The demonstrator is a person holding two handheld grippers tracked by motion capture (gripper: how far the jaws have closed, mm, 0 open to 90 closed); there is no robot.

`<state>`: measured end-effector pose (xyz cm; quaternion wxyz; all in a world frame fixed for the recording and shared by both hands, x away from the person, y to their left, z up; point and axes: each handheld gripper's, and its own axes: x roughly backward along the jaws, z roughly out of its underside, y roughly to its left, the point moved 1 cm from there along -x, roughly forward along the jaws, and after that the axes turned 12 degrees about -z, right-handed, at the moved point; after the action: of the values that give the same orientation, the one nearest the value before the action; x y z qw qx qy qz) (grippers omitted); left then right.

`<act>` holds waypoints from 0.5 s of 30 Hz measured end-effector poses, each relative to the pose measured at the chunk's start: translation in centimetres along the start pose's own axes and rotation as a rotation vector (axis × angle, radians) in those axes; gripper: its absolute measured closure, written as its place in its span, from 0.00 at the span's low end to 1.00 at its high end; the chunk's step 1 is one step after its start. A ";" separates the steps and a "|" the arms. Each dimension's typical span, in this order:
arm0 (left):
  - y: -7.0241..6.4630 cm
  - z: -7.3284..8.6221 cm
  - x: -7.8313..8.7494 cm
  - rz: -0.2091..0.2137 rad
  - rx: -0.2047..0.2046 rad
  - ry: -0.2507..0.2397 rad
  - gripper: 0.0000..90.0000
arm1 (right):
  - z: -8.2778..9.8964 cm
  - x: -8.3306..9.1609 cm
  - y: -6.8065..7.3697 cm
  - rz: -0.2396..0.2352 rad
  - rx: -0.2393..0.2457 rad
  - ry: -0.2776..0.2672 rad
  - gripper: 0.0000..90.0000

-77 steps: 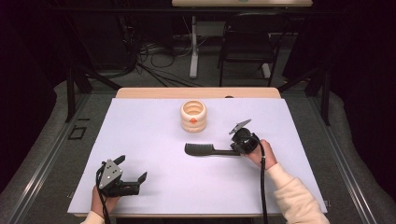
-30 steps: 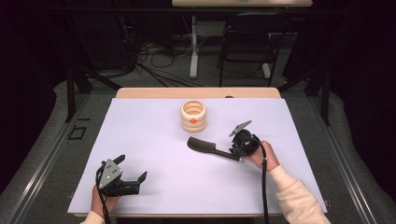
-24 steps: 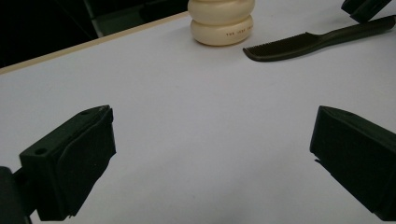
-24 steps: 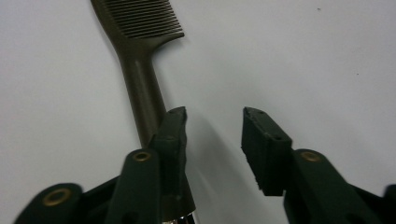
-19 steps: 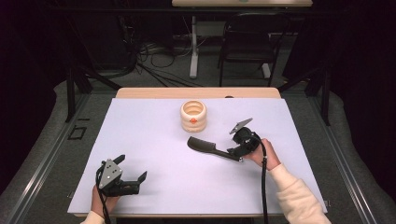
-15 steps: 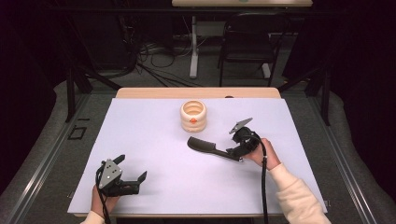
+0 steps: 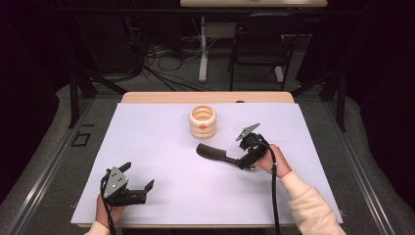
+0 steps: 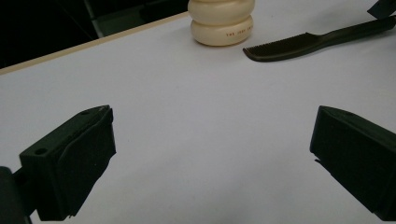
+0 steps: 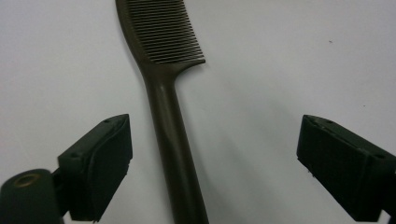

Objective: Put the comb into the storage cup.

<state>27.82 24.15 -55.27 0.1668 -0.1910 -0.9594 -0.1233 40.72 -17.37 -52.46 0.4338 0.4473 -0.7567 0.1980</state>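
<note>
On the white surface, dark comb lying flat, right tool just opened, handle between its jaws untouched, left tool open, well apart.

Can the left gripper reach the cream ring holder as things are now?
Probably yes: bare table lies between the open left gripper and the cream ring holder; the comb lies off to one side.

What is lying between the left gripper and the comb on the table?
Nothing: in the left gripper view, bare white table stretches from the left gripper to the comb; the cream ringed pot stands beside it.
</note>
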 end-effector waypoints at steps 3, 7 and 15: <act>0.0 0.0 0.0 0.000 0.000 0.001 0.00 | -0.2 -0.1 0.2 -0.009 0.007 0.009 0.03; 0.0 0.0 0.0 0.000 -0.001 0.001 0.00 | -0.5 -0.3 0.5 -0.019 0.014 0.010 0.00; 0.0 0.0 0.0 -0.001 0.002 0.001 0.00 | -1.2 -0.6 0.9 -0.040 0.042 0.024 0.00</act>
<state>27.82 24.18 -55.28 0.1673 -0.1903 -0.9596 -0.1227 40.66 -15.76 -52.22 0.4370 0.4691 -0.7380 0.2105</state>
